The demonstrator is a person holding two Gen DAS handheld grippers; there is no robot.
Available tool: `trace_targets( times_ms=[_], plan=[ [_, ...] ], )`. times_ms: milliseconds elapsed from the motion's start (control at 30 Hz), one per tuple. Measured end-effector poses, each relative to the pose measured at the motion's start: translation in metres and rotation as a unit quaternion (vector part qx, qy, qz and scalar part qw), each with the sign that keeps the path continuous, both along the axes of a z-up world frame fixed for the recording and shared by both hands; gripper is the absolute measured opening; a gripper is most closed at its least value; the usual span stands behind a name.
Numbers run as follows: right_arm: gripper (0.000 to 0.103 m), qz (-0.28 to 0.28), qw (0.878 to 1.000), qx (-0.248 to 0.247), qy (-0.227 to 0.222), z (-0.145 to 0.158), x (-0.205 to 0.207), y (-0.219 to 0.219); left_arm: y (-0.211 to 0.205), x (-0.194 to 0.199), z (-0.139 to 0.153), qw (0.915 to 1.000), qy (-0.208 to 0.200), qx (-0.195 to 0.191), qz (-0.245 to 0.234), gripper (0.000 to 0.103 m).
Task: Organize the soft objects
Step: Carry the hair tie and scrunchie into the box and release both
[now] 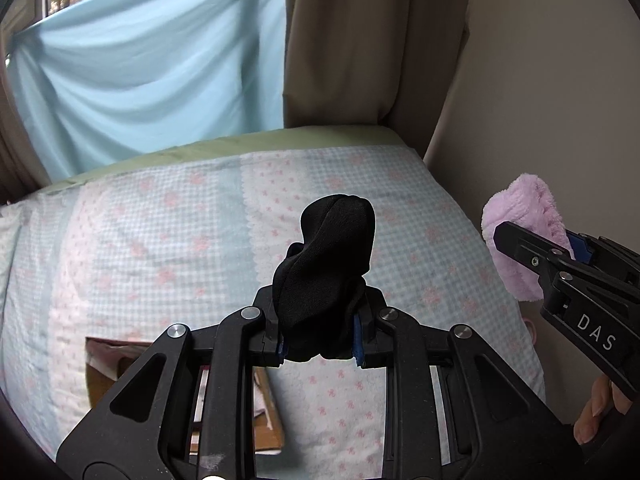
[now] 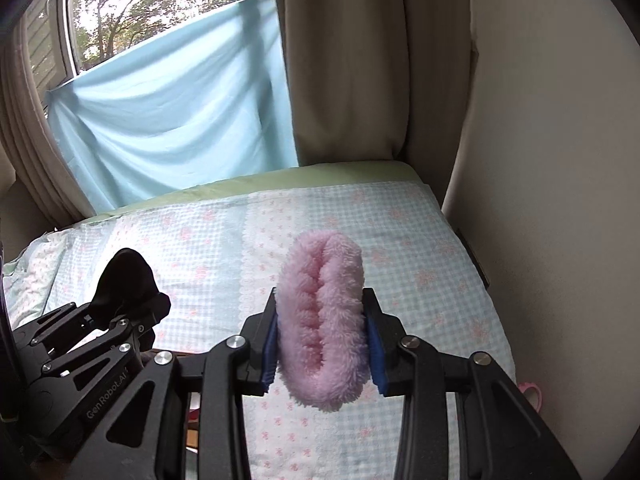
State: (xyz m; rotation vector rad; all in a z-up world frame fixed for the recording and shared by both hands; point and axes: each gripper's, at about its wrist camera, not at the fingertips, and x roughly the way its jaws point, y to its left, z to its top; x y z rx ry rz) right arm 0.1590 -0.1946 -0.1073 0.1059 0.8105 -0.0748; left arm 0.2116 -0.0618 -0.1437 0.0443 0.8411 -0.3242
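My left gripper [image 1: 320,344] is shut on a bundled black sock [image 1: 326,268] and holds it above the bed. My right gripper [image 2: 322,344] is shut on a fluffy pink sock [image 2: 322,320], folded double, also above the bed. In the left wrist view the right gripper [image 1: 560,256] and its pink sock [image 1: 520,232] show at the right edge. In the right wrist view the left gripper [image 2: 132,312] with the black sock [image 2: 124,280] shows at the lower left. The two grippers are side by side, apart.
The bed has a pale blue gingham quilt with pink flowers [image 1: 168,240] and a green sheet edge [image 1: 240,144]. A light blue cloth [image 2: 168,120] hangs over the window behind. A beige curtain [image 2: 340,60] and wall [image 2: 540,160] stand right. A cardboard box [image 1: 108,376] sits below left.
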Motion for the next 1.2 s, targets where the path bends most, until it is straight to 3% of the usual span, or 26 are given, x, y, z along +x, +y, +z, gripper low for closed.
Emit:
trace_targets(
  times_ms=[300,667,900,1200],
  plan=[
    [0.034,0.068,0.997,0.012,0.02,-0.007,-0.014,0.131,0.134,-0.028,0.016,0.9985,0.003,0.021,0.05,0.02],
    [0.034,0.105,0.989,0.007,0.103,-0.073,-0.002,0.232,0.263,-0.033,-0.032,0.9939,0.063,0.043,0.079,0.02],
    [0.034,0.111,0.978,0.011,0.173,-0.125,0.02,0.253,0.3,-0.013,-0.086,0.9885,0.116,0.065,0.072,0.02],
    [0.034,0.109,0.96,0.033,0.255,-0.177,0.057,0.259,0.309,0.018,-0.152,0.9774,0.19,0.08,0.047,0.02]
  ],
)
